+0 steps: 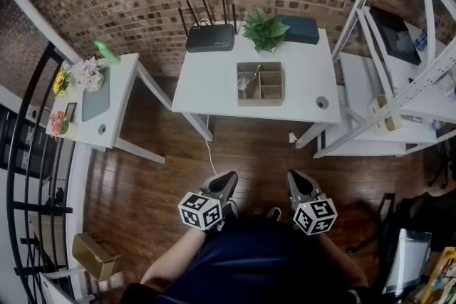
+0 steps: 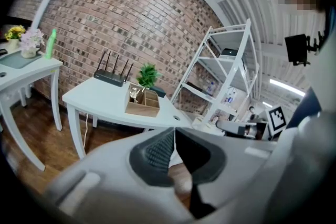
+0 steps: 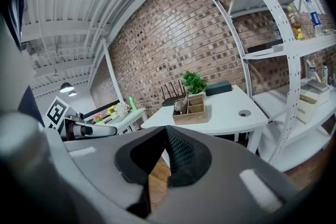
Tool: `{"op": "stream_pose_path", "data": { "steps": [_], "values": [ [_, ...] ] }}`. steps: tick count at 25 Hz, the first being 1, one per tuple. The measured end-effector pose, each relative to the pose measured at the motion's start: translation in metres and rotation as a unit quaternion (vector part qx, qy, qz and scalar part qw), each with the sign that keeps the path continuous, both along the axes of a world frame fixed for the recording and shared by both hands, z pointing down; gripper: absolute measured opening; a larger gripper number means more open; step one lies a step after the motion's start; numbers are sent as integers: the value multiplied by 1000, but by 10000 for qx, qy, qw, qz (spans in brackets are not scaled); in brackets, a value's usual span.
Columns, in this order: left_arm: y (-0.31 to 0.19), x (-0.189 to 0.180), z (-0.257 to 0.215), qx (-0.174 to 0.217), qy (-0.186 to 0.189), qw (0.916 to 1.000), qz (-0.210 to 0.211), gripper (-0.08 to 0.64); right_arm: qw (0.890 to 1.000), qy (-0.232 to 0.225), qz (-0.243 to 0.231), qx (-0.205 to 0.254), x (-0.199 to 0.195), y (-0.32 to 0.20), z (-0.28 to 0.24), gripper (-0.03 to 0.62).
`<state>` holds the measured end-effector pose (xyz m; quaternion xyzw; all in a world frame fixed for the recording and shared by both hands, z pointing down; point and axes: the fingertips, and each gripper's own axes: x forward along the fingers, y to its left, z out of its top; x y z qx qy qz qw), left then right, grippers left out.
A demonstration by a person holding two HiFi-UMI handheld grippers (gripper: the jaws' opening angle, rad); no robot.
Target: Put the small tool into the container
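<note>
A wooden box with compartments [image 1: 261, 102] stands on the white table [image 1: 214, 82]. A small shiny metal tool [image 1: 251, 82] leans in its left compartment. The same box [image 2: 143, 107] and tool [image 2: 134, 94] show in the left gripper view, and the box [image 3: 191, 114] and tool [image 3: 181, 105] in the right gripper view. My left gripper [image 1: 229, 177] and right gripper [image 1: 293, 176] hang side by side close to my body, over the wooden floor and well short of the table. Both are shut with nothing between the jaws [image 2: 174, 129] [image 3: 166, 128].
A black router [image 1: 210, 37], a potted plant [image 1: 265, 28] and a dark box [image 1: 299, 29] line the table's back edge. A white side table [image 1: 100, 128] with flowers stands at the left, a white shelf rack [image 1: 399, 82] at the right, and a cardboard box [image 1: 96, 255] on the floor.
</note>
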<state>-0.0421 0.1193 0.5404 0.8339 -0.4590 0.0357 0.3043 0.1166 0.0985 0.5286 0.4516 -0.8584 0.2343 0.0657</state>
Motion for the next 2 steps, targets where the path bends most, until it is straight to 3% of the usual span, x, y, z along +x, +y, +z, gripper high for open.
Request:
{"op": "stream_pose_path", "data": {
  "steps": [2],
  "values": [
    [-1,0,0,3,-8,10000,-9,11,10000,14,-9,24,1,0,-1,11]
  ]
}}
